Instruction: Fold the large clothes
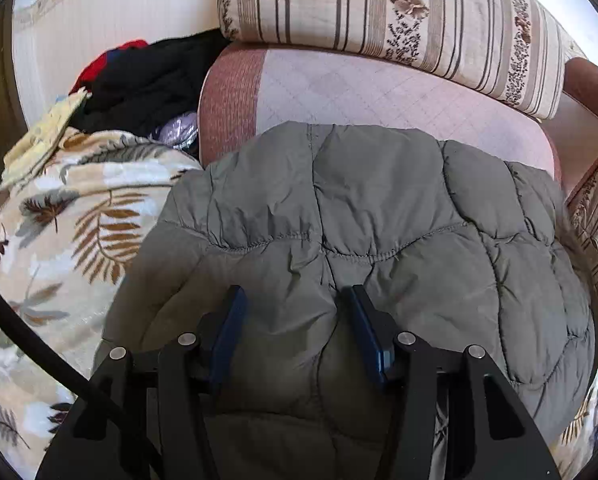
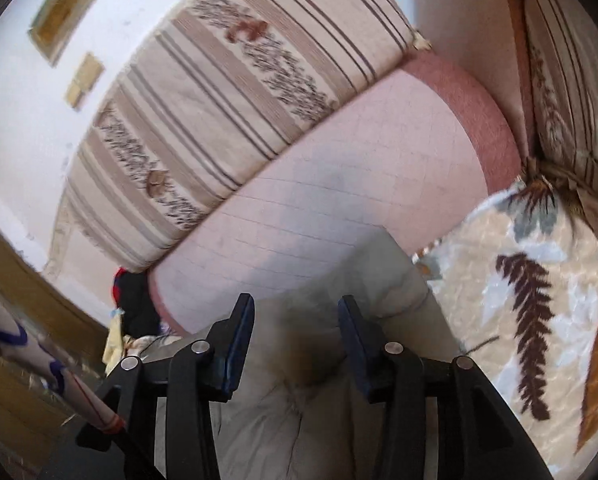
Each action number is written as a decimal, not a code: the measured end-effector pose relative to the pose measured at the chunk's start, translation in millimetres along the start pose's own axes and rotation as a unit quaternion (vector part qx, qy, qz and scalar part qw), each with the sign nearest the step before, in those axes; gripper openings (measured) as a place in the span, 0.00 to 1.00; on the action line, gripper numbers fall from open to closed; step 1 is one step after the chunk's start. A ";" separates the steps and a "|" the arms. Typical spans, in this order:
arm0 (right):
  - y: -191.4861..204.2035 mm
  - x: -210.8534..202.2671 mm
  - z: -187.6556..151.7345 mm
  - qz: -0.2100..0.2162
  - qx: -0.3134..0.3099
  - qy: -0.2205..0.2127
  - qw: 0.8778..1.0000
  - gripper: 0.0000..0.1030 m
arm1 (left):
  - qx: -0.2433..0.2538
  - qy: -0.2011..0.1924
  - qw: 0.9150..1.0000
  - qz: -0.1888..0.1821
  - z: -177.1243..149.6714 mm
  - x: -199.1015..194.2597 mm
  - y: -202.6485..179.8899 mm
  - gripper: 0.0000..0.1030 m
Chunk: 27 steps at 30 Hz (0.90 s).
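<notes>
On the pink quilted sofa seat [image 1: 379, 92] | grey puffy quilted jacket [image 1: 379, 208] lies bunched, overhanging front | judged light, soft, slippery; pinch at stitched seam | left gripper [image 1: 295, 300] open above it | right gripper [image 2: 296, 312] open over its edge

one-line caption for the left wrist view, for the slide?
Left gripper, jaws open, over a quilted grey jacket lying on a pink cushion.

Grey-green quilted jacket [image 1: 379, 216], pink checked cushion [image 1: 359, 92], beige striped floral bolster [image 1: 379, 4], cream leaf-print blanket [image 1: 71, 220]
</notes>
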State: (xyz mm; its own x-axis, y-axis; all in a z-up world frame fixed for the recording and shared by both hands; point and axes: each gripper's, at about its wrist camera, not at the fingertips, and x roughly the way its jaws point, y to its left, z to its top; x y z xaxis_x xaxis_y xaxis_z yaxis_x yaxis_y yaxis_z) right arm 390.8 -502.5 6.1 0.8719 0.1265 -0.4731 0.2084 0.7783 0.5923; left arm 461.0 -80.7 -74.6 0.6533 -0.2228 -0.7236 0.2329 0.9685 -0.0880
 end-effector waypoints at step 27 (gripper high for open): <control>-3.6 86.1 -105.1 -0.100 -0.157 0.131 0.974 0.46 | 0.013 0.001 0.997 0.072 -11.5 44.7 -5.1 0.60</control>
State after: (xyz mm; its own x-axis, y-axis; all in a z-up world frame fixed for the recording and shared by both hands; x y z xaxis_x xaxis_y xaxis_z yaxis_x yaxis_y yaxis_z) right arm 418.6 -429.7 -105.3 0.6762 0.0740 -0.7330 0.1807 0.9479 0.2624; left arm 480.7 -94.3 -114.4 0.6790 -0.0821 -0.7295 0.1564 0.9871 0.0345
